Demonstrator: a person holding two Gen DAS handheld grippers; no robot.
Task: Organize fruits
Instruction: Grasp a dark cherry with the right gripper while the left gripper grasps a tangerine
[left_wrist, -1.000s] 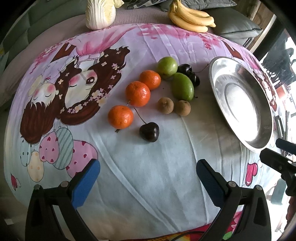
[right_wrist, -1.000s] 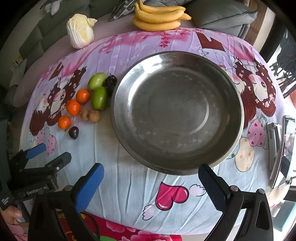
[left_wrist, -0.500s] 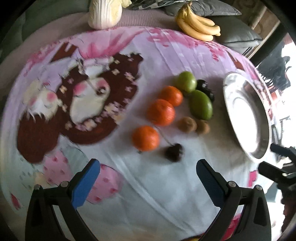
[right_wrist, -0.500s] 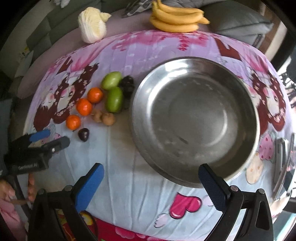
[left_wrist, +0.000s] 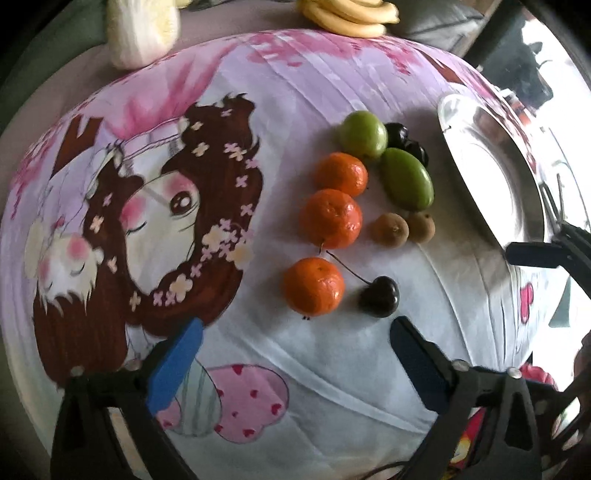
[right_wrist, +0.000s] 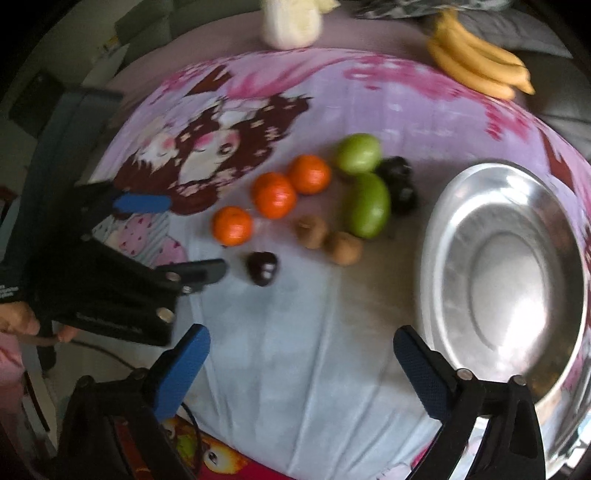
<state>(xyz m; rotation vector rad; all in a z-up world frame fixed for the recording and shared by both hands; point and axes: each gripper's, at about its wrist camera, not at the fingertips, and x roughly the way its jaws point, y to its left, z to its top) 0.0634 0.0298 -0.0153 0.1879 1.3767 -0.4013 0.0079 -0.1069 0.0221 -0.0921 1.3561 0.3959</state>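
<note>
Fruit lies on a cartoon-print cloth: three oranges, the nearest (left_wrist: 314, 286) (right_wrist: 232, 225), two green fruits (left_wrist: 406, 178) (right_wrist: 369, 209), two small brown fruits (left_wrist: 390, 229) (right_wrist: 312, 231), a dark cherry (left_wrist: 379, 296) (right_wrist: 262, 268) and more dark cherries (left_wrist: 405, 142) behind. A steel bowl (left_wrist: 491, 173) (right_wrist: 506, 266) stands to the right. My left gripper (left_wrist: 295, 354) (right_wrist: 173, 236) is open and empty, just before the nearest orange and cherry. My right gripper (right_wrist: 301, 363) is open and empty, between the fruit and the bowl; one of its fingers (left_wrist: 535, 254) shows in the left wrist view.
A bunch of bananas (left_wrist: 351, 16) (right_wrist: 480, 70) and a pale cabbage (left_wrist: 142, 31) (right_wrist: 291, 22) sit at the far edge by grey cushions. A hand (right_wrist: 18, 317) holds the left gripper at the table's left side.
My left gripper has moved forward, closer to the nearest orange and cherry. My right gripper has swung left, so the fruit now sits ahead and the bowl to its right.
</note>
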